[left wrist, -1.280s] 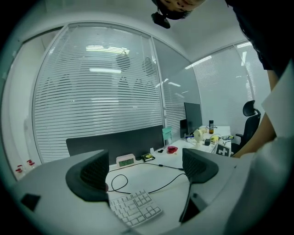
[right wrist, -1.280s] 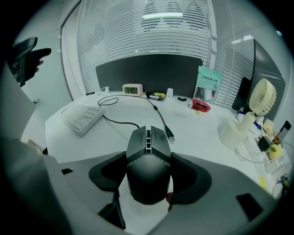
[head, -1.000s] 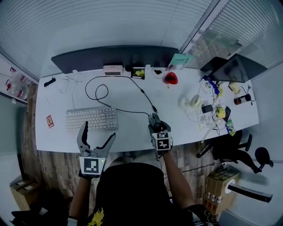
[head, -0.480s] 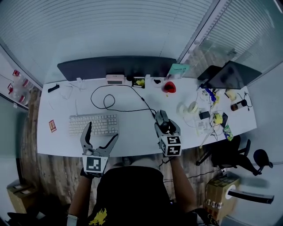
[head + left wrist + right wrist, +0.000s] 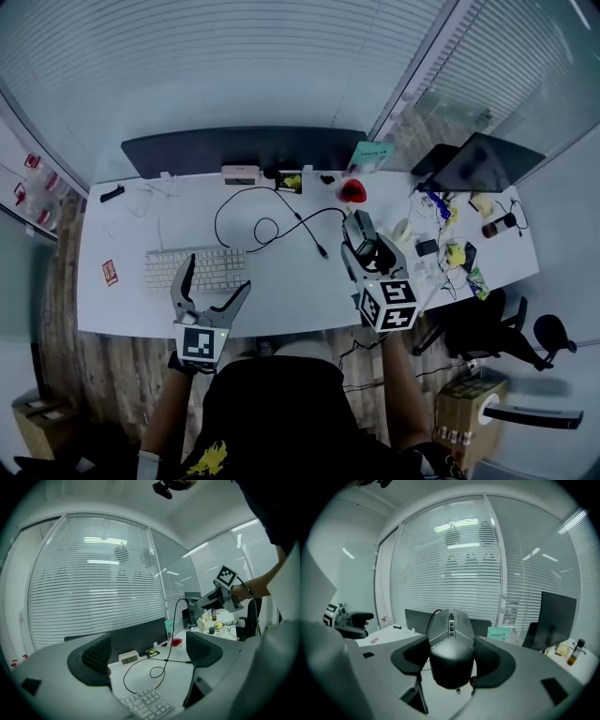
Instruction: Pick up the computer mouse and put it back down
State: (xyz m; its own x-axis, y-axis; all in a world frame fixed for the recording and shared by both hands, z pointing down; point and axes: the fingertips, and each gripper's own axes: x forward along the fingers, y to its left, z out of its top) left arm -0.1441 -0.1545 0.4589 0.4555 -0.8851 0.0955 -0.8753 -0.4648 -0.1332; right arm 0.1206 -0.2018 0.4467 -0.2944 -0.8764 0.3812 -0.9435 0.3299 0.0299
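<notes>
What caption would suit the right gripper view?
The right gripper holds a grey computer mouse between its fingers, window blinds behind.

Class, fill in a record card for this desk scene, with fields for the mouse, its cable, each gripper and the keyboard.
Mouse: grey mouse, wired, held clear of the desk
Cable: the cable hangs from the mouse down to the desk and lies looped there
Right gripper: right gripper, shut on the mouse
Left gripper: left gripper, open, nothing between its jaws, over the desk's near edge
Keyboard: white keyboard, on the desk, left of the cable loop
</notes>
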